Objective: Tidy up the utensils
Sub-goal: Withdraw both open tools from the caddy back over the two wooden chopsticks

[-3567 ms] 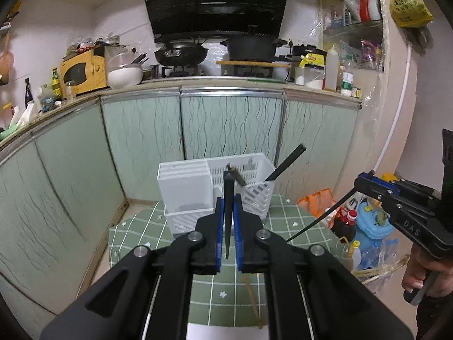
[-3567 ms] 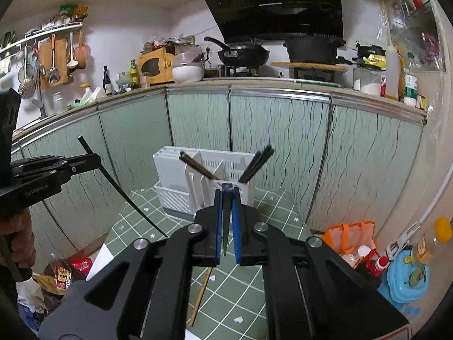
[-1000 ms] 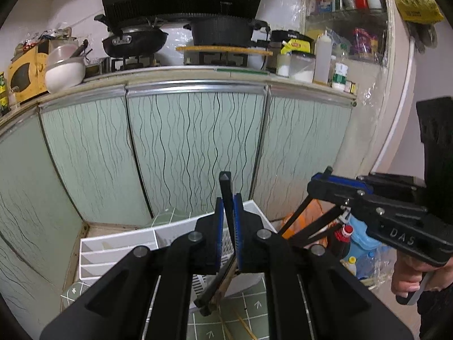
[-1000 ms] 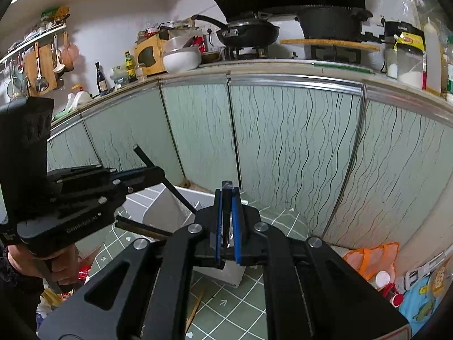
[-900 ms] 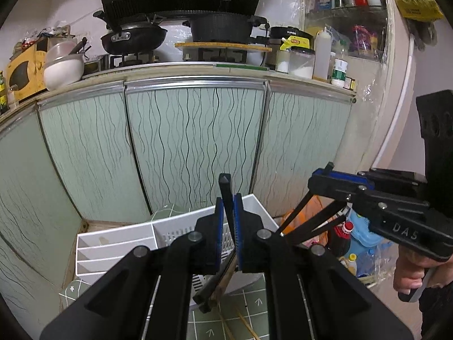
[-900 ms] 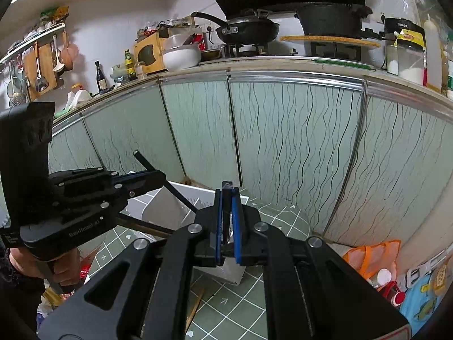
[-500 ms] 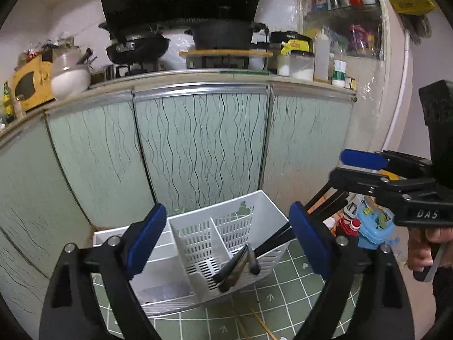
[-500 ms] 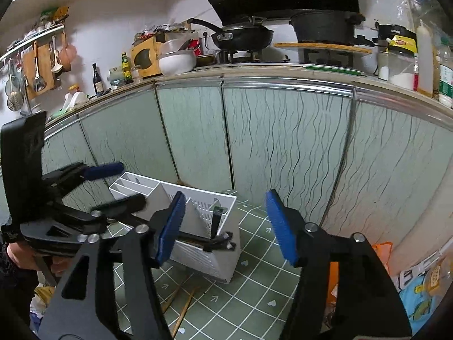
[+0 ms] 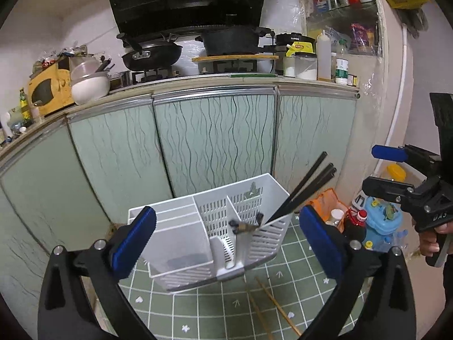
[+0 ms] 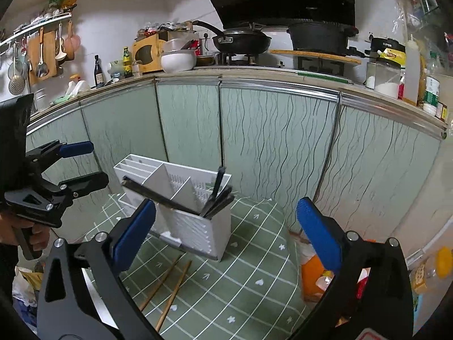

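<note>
Both claws hang over the small bench with its green, white-gridded cloth [image 10: 249,257], and neither holds anything. The left claw [image 9: 226,240] has its blue-padded jaws opening, the last of the way to full spread, with only air between the pads; the white slotted plastic utensil caddy [image 9: 187,243] shows through the gap but sits beyond them, untouched. The right claw [image 10: 225,235] is opening likewise and is just as empty.

The black chopsticks [image 9: 308,189] are in the caddy's end compartment, leaning out over its rim at a slant, which I take to be simply how long sticks settle in a short basket. More dark sticks [image 10: 158,195] lie tipped across the dividers, their ends poking over the side nearest the left claw in the right wrist view. The solid-walled compartments at the far end look largely empty, though something dark lies at the bottom of one.

Two brown wooden chopsticks [image 10: 170,291] lie loose on the cloth in front of the caddy, close together and roughly parallel. To my eye they are what remains to be sorted, and wide jaws suit reaching down for such thin, flat-lying things.
</note>
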Available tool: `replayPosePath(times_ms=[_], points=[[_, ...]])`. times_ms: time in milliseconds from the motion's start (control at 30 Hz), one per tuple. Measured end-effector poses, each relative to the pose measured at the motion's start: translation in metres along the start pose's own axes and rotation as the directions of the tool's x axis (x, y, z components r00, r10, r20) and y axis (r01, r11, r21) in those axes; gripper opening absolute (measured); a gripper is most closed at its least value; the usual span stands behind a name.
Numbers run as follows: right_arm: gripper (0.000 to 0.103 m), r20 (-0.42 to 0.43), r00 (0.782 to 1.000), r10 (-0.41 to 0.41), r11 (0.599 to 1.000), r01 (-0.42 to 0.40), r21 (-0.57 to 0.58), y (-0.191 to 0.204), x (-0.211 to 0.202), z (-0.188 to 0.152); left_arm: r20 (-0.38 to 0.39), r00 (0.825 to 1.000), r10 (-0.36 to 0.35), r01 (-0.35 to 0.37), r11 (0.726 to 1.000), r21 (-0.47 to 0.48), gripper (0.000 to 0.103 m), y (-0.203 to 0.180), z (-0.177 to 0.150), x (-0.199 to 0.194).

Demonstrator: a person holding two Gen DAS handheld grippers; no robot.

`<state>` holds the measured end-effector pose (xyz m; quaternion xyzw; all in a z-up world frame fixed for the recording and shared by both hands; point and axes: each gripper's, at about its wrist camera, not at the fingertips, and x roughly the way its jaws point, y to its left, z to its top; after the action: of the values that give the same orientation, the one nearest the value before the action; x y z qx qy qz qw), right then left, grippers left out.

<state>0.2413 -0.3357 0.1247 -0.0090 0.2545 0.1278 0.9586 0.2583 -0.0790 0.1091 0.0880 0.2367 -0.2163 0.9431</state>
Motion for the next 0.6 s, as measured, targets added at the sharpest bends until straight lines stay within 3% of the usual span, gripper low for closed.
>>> replayPosePath(times_ms=[267,600], points=[[0.096,0.005,1.000,-0.012,1.000,0.012,-0.007,0.018,-0.023,-0.030,-0.001,0.999,0.033,-0.033,0.999,0.004,0.099,-0.012,-0.025,-0.027],[0.096,-0.023,0.999,-0.030,0.999,0.030,-0.035,0.042,-0.040,-0.083,-0.018,0.999,0.027,-0.028,0.997,-0.071,0.099,-0.019,-0.078,-0.047]])
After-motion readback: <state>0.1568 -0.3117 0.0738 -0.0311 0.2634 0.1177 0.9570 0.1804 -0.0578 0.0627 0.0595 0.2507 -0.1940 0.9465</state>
